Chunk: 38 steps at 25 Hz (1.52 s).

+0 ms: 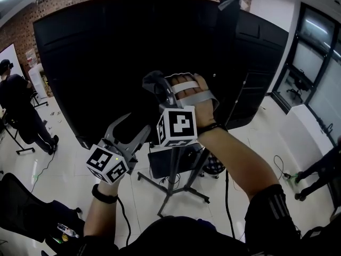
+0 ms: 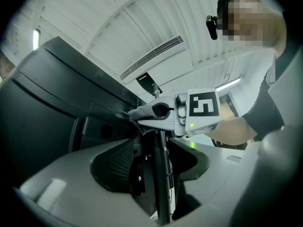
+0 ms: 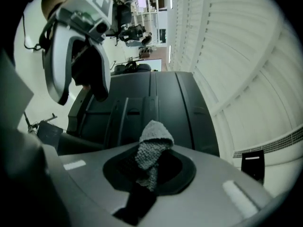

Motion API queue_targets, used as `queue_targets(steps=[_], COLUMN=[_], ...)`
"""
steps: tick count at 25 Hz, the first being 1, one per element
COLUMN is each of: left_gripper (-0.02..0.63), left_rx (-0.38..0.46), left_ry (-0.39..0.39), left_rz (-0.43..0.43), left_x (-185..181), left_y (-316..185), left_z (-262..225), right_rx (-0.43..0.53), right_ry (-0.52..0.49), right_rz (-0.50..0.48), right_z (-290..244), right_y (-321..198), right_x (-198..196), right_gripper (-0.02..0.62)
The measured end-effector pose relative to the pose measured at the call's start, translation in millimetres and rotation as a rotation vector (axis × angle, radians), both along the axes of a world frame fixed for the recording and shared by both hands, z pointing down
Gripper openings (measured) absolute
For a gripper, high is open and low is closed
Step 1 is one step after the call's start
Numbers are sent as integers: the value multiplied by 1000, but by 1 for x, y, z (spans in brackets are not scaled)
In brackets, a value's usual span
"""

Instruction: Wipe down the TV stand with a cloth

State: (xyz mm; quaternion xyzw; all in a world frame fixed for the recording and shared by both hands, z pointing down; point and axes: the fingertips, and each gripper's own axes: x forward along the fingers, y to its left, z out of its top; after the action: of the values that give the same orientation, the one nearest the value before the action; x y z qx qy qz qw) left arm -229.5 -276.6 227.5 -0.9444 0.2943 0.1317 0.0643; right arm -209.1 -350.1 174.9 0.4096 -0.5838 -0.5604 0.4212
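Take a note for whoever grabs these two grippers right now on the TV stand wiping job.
Right gripper: shut on the grey cloth, held up near the TV's black back panel; contact unclear.
Left gripper: jaws narrowly apart, gripping nothing. The stand's pole shows in the gap, touching neither pad.
Stand legs: on the floor below both grippers.
Done: can't tell how much is wiped.
Left: wipe pole and legs.
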Motion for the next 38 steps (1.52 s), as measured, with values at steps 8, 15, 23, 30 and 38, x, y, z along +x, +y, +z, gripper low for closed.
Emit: queue_targets(steps=[8, 15, 23, 30, 38], left_gripper=[253, 252, 252, 253, 253], left_rx=[-42, -65, -83, -67, -74], left_ry=[-8, -10, -21, -15, -22], left_rz=[-96, -166, -140, -55, 7], left_x=[-44, -75, -66, -33, -4], left_y=[-7, -6, -3, -6, -7], left_z=[23, 41, 47, 45, 40], right_rx=[-143, -241, -242, -188, -165], right_ry=[-154, -191, -171, -75, -33], right_rz=[-233, -268, -206, -39, 61], right_z=[31, 64, 76, 83, 86], right_y=[23, 2, -7, -10, -15], right_x=[-70, -106, -87, -38, -2], right_gripper=[48, 48, 48, 48, 48])
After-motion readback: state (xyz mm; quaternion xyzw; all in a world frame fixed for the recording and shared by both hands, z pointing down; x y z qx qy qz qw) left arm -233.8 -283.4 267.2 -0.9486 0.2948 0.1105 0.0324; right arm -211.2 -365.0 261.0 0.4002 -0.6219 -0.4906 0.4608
